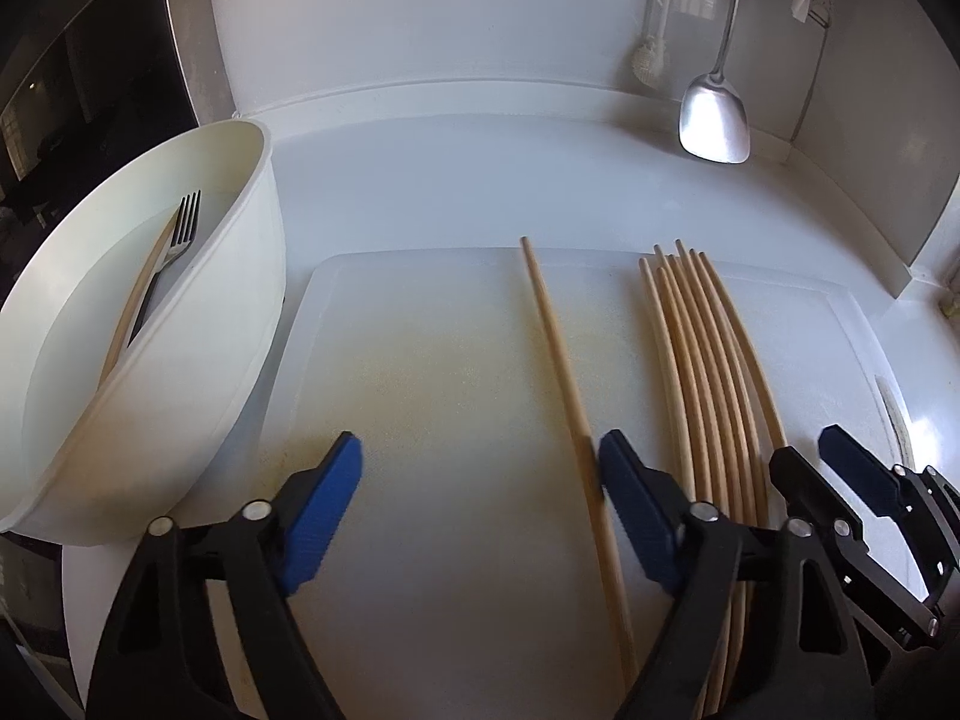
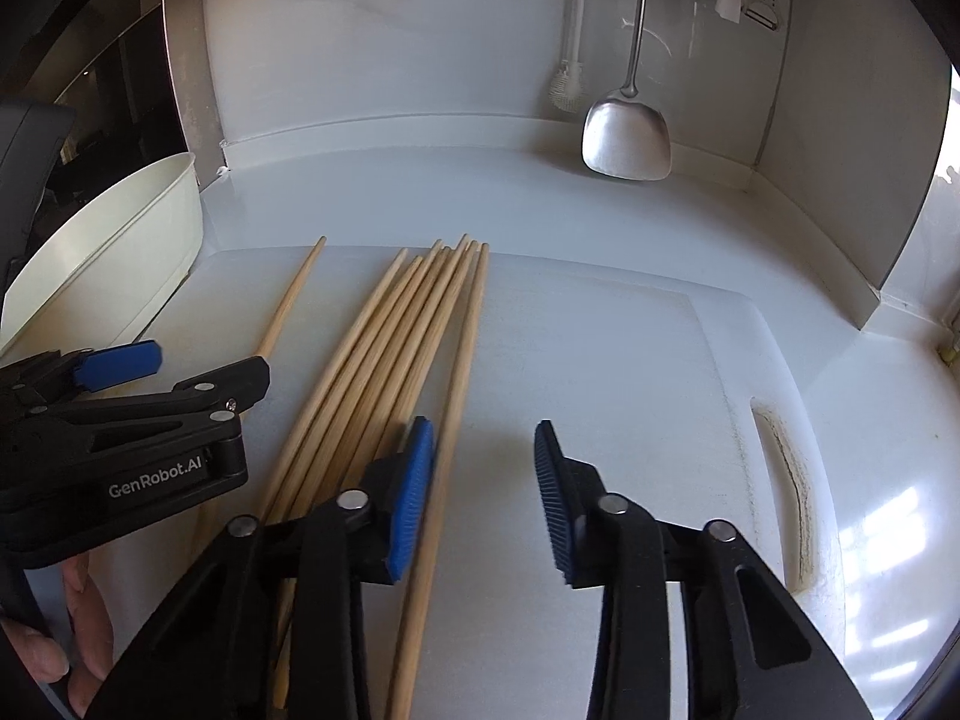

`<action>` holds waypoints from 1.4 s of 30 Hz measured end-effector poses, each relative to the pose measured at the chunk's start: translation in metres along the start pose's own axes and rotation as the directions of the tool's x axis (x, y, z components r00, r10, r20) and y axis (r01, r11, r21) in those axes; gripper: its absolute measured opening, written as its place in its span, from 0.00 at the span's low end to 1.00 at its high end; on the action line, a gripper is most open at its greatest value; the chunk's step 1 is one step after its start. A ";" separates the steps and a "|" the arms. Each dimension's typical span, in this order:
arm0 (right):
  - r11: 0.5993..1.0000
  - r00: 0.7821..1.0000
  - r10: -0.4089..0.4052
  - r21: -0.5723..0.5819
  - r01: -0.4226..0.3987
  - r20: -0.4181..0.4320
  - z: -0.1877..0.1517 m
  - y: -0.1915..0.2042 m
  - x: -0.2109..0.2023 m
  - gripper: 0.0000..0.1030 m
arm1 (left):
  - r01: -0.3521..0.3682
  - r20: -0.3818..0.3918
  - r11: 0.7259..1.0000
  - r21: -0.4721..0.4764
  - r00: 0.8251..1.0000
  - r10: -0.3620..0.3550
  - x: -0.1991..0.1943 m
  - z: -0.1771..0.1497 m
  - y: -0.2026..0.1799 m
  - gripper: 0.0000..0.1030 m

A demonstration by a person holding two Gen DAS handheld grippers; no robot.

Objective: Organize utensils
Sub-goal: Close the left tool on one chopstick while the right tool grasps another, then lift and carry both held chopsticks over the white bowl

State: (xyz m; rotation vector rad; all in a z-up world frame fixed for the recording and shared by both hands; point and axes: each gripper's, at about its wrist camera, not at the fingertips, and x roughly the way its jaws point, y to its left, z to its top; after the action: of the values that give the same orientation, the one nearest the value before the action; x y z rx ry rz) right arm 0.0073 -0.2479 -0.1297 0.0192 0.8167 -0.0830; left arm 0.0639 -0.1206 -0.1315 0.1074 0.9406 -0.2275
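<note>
Several wooden chopsticks (image 1: pixel 708 372) lie bundled on a white cutting board (image 1: pixel 432 360); they also show in the right wrist view (image 2: pixel 384 360). One single chopstick (image 1: pixel 558 348) lies apart to their left, also in the right wrist view (image 2: pixel 288 306). My left gripper (image 1: pixel 480 504) is open over the board, its right finger touching the single chopstick. My right gripper (image 2: pixel 483 498) is open, its left finger (image 2: pixel 411 498) beside the rightmost chopstick (image 2: pixel 462 360). A white tub (image 1: pixel 240 312) at left holds a fork (image 1: pixel 174 246) and a chopstick (image 1: pixel 135 306).
A steel spatula (image 2: pixel 627 141) and a white brush (image 2: pixel 567 90) hang on the back wall. The cutting board has a handle slot (image 2: pixel 786 480) at right. A raised white ledge (image 2: pixel 864 300) bounds the counter at right. A dark appliance (image 1: pixel 72 78) stands at left.
</note>
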 end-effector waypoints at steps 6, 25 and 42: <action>1.000 1.000 0.005 -0.010 -0.005 0.008 -0.002 0.004 -0.003 0.06 | 0.032 0.021 0.998 0.049 0.999 -0.033 -0.008 -0.003 -0.014 0.27; 0.978 0.992 0.116 0.170 -0.125 0.058 -0.008 -0.040 -0.043 0.06 | 0.212 0.023 0.975 -0.063 0.977 -0.211 -0.048 -0.007 -0.004 0.06; 0.951 0.935 0.306 -0.012 -0.309 0.181 0.095 0.029 -0.143 0.06 | 0.052 0.129 0.968 -0.246 0.991 -0.020 -0.195 0.029 0.110 0.06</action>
State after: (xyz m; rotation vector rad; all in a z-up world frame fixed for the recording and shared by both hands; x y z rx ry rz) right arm -0.0183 -0.2146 0.0392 0.1532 0.6230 0.2031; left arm 0.0027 0.0091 0.0429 -0.1545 0.8388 -0.1458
